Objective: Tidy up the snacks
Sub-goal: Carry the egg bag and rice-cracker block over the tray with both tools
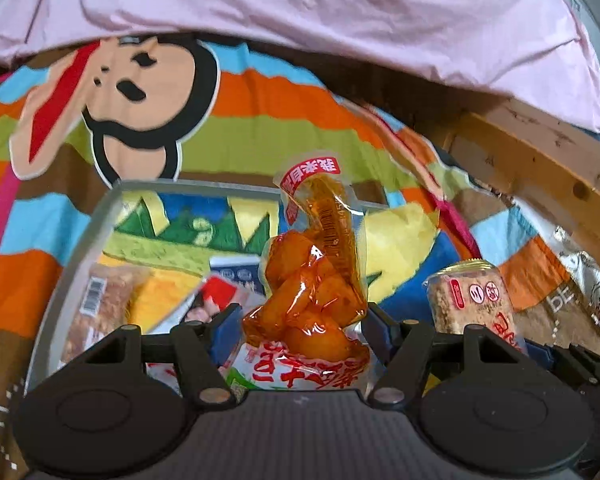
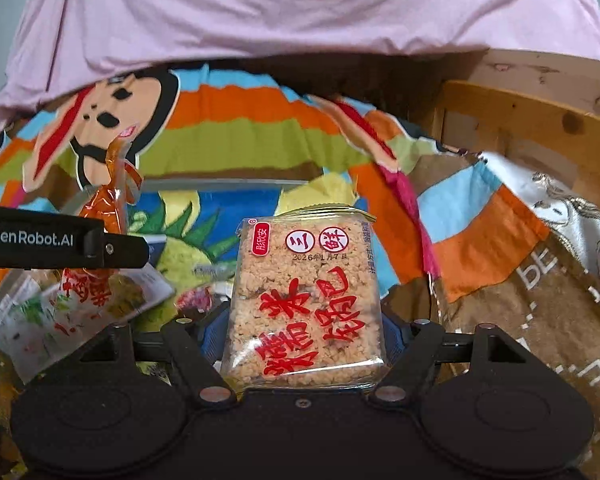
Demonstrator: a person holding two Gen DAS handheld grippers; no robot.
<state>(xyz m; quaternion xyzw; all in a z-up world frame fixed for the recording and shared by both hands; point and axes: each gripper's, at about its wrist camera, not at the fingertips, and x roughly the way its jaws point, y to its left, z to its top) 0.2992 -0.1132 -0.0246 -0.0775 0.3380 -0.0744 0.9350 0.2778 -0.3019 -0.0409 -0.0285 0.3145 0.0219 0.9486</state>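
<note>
**Orange packet and rice cake, both held above the tray**

Orange and glossy, the packet of sauced pieces [image 1: 312, 280] stands upright between the blue pads of our left gripper [image 1: 300, 332], which is closed on its lower part. In the left wrist view it hangs over the grey tray [image 1: 100, 216], where a barcoded crispy snack [image 1: 100, 304] and a red-and-blue packet [image 1: 228, 284] already lie against the colourful picture on the tray floor. To set it down well, we judge that we should lower it over a bare part of the tray, lay it flat and not on its end, and release only when its bottom touches. The film looks slippery, so we should not loosen the grip early.

In the right wrist view our right gripper [image 2: 306, 336] is clamped on the glutinous rice cake [image 2: 306, 300], a clear pack with red characters, held upright above the near right edge of the tray [image 2: 220, 185]. The left gripper's arm [image 2: 60, 240] is just beside it, with loose wrappers [image 2: 80, 308] below. We think one hand should go down first, so the two tools do not meet. The cake looks crumbly, so a gentle squeeze is better. The striped cartoon blanket [image 2: 240, 120] lies under everything.
</note>
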